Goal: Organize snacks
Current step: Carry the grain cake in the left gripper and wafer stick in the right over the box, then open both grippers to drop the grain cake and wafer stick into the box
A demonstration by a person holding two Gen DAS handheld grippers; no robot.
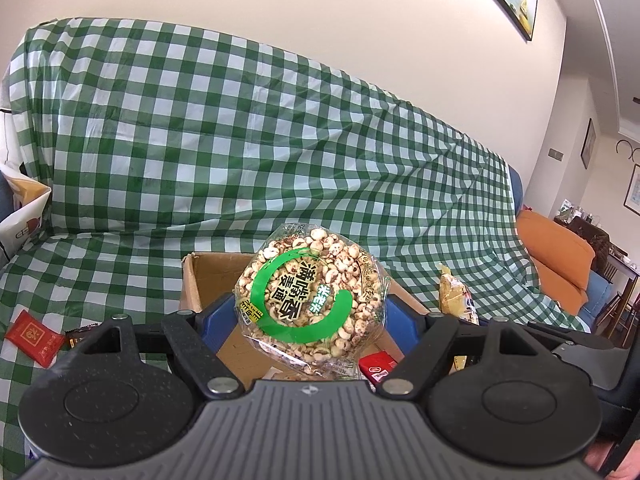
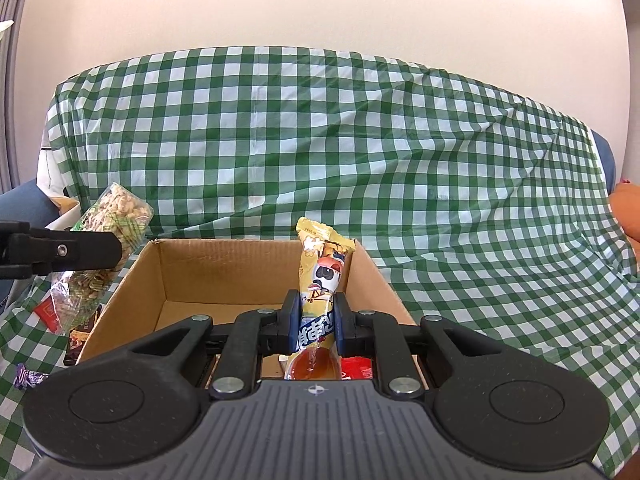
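Above the cardboard box (image 2: 256,280) at frame centre, my left hand-held gripper (image 1: 310,316) clamps the puffed-grain pack (image 1: 312,292), my right hand-held gripper (image 2: 316,324) the yellow snack bag (image 2: 322,276); neither boxed yet, loose packets (image 1: 34,336) remain outside.

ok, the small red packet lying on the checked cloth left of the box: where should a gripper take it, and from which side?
The red packet lies flat on the checked cloth, left of the cardboard box, with nothing on it. Probably best to come from above and pinch across its narrow width near the middle; flat on soft cloth, its edges are the only purchase. Both the left gripper and right gripper are full.
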